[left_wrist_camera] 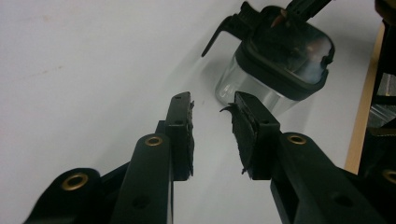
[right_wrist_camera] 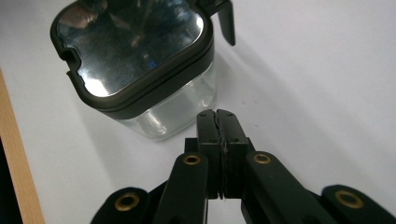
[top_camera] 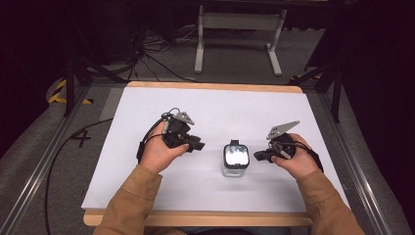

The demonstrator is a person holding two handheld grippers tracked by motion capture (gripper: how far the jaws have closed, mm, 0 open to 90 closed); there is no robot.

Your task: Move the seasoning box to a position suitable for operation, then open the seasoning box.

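Left gripper (left_wrist_camera: 212, 109) spread, gripping nothing; right gripper (right_wrist_camera: 218, 116) pressed together, empty. Between them, just ahead of both, a lidded clear jar (top_camera: 235, 159) stands upright, contents unclear.

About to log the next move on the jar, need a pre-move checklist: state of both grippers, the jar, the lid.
1. Left gripper open and empty: ok, there is a gap between the jaws and nothing in it.
2. Right gripper open for a grasp: not ok, the jaws are pressed together and hold nothing.
3. Jar upright and free: ok, it stands on the white table between the two grippers, and neither one touches it.
4. Lid seated: ok, the black rim sits flat on the clear body.
5. Lid latched: cannot tell; the latch tab sticks out at one side.
6. Jar contents: cannot tell, though the clear wall looks empty.
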